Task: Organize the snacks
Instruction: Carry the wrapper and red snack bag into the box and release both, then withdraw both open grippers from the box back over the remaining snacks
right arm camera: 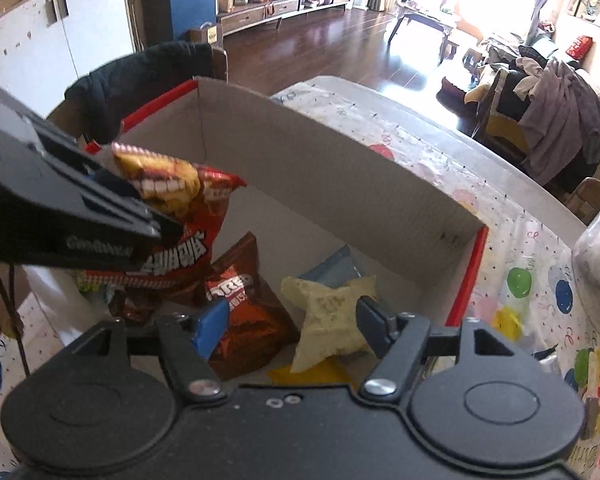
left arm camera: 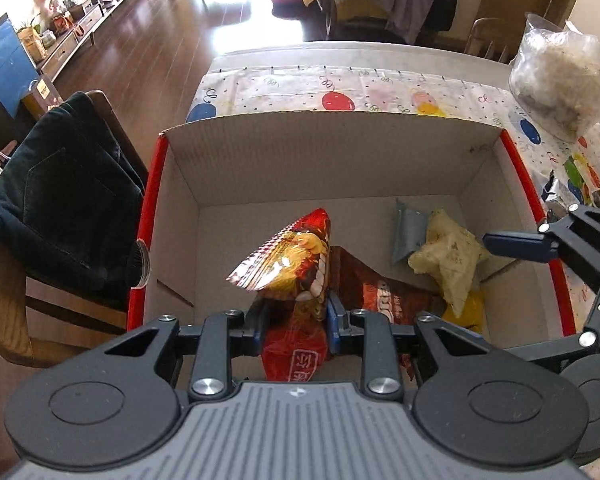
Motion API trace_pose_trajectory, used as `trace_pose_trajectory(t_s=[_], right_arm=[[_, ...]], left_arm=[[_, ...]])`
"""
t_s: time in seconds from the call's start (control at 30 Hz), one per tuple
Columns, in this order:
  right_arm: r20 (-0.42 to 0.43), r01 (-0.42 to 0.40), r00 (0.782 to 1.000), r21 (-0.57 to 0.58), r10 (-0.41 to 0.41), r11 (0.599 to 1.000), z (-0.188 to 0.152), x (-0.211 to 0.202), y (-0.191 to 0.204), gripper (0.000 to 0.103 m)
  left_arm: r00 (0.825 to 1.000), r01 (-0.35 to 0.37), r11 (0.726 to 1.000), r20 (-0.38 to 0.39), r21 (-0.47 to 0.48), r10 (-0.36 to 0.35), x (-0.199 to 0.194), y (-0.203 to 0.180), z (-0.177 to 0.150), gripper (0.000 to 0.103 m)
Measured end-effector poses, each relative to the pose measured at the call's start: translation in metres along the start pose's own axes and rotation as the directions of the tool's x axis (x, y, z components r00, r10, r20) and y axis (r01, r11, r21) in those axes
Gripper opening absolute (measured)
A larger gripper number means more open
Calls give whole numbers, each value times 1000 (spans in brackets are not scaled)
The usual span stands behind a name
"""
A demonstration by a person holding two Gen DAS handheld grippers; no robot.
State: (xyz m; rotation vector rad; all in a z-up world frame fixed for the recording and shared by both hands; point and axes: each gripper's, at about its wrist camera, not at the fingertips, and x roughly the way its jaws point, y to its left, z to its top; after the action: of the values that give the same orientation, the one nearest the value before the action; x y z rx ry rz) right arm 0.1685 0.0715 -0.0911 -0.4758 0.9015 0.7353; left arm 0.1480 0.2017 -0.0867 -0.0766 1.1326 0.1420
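My left gripper (left arm camera: 296, 324) is shut on a red and gold snack bag (left arm camera: 296, 264) and holds it over the open cardboard box (left arm camera: 332, 148). The same bag (right arm camera: 172, 200) shows in the right wrist view, pinched by the left gripper (right arm camera: 162, 222). Inside the box lie a brown snack bag (right arm camera: 240, 312), a pale yellow pouch (right arm camera: 332, 316), a grey-blue packet (left arm camera: 410, 232) and a yellow packet (left arm camera: 466, 314). My right gripper (right arm camera: 290, 330) is open and empty, just above the box's near side, over the brown bag and the pale pouch. Its finger (left arm camera: 516, 244) shows in the left wrist view.
The box has red outer walls and stands on a table with a balloon-print cloth (left arm camera: 340, 92). A clear bag of pale stuff (left arm camera: 560, 76) sits at the table's far right. A wooden chair with a dark jacket (left arm camera: 60, 192) stands left of the box.
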Motion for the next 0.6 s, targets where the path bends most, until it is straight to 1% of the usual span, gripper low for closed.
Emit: trace_pose_trajectory(t_s=[0.13, 0.2, 0.27, 0.33, 0.5, 0.57, 0.6], right_arm=[[20, -7, 1000, 26, 7, 1000, 0, -12, -4, 73], [29, -16, 999, 37, 15, 999, 0, -18, -7, 74], [41, -16, 999, 49, 14, 999, -1, -25, -10, 76], [56, -26, 998, 64, 23, 998, -2, -33, -13, 77], [100, -45, 994, 104, 35, 994, -7, -56, -20, 80], [115, -54, 993, 116, 40, 992, -9, -65, -24, 81], [126, -60, 991, 121, 45, 991, -10, -71, -27, 83]], left_arm=[[1000, 3, 1000, 21, -2, -3, -7, -1, -2, 32], [999, 9, 1000, 32, -9, -9, -12, -2, -3, 38], [999, 12, 1000, 50, -10, -12, -18, -3, -4, 49], [997, 12, 1000, 70, -3, -12, -24, -5, -5, 53], [994, 20, 1000, 110, 14, -22, -40, -13, -9, 54], [991, 20, 1000, 129, 21, -22, -47, -17, -11, 59], [990, 22, 999, 142, 25, -25, -52, -20, -11, 60]])
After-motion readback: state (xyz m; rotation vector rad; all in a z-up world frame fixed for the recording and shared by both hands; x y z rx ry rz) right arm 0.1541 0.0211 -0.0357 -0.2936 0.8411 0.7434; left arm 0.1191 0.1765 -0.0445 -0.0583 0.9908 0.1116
